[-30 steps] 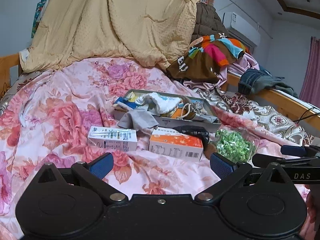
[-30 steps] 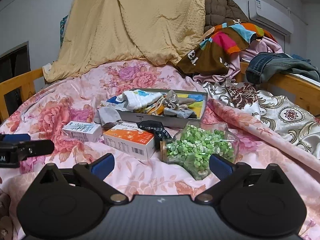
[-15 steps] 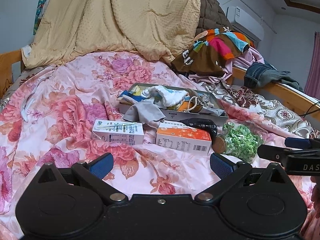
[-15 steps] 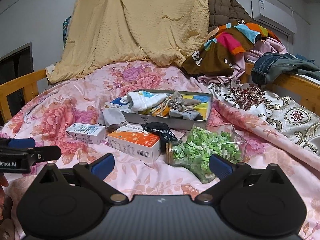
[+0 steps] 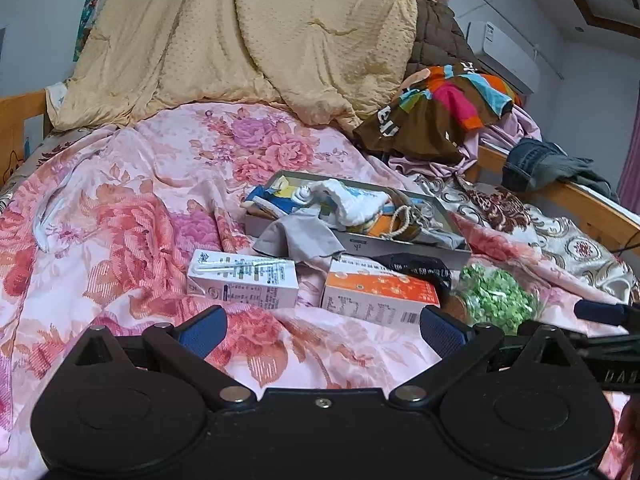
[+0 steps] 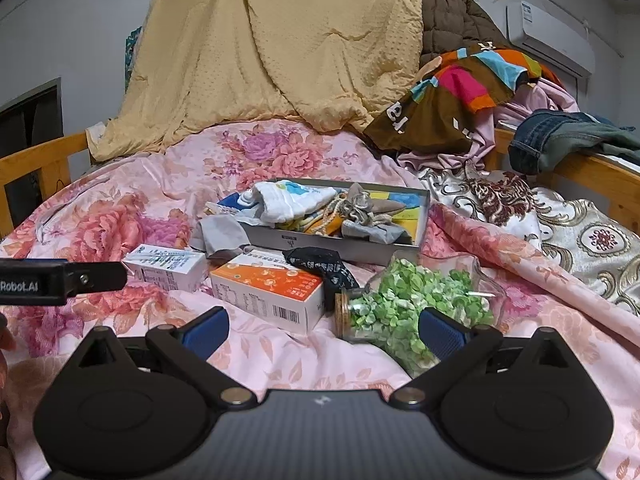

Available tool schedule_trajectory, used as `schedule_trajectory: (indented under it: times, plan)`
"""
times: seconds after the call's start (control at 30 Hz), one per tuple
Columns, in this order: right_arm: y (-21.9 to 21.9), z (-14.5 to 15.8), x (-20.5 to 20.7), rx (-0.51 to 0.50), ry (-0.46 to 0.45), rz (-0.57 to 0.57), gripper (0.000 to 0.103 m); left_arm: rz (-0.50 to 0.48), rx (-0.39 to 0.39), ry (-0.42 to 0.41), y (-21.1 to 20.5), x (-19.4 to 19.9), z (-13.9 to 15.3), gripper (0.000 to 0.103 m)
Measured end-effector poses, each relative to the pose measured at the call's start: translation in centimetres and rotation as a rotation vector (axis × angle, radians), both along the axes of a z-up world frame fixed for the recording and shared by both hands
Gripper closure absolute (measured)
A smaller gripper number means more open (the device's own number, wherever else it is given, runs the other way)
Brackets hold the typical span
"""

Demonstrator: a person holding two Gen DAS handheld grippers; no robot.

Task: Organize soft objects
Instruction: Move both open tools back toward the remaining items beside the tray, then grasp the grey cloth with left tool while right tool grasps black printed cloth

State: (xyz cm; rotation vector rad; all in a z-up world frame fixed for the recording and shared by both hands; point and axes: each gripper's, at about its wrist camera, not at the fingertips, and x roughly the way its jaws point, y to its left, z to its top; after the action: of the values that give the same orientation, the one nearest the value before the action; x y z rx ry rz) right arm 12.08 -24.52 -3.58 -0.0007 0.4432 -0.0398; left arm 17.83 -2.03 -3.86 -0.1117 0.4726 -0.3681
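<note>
While both tongs, left and right, are hovering released, approach is pending; next, grasp the grey cloth overhanging the tray.

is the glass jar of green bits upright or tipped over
Tipped over: the glass jar lies on its side on the floral bedspread, cork stopper pointing sideways toward the orange carton.
</note>
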Motion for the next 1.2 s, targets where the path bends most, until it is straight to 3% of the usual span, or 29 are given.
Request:
schedule_trajectory:
  times: [0.77,0.97,1.2]
  plan:
    - [1.0,-1.1,8.2,0.004,-0.043,0.049,0.0,0.009,0.034,-0.011,-0.6,6.2,0.7,0.001]
    - [-0.5,-2.5,10.2,0.068,0.015,0.022,0.0,0.04,0.025,-0.005,-0.3,8.8,0.7,0.001]
    - [-1.3,-3.2,12.2,0.084,0.016,0.021,0.0,0.084,-0.078,0.043,-0.7,12.6,0.1,0.001]
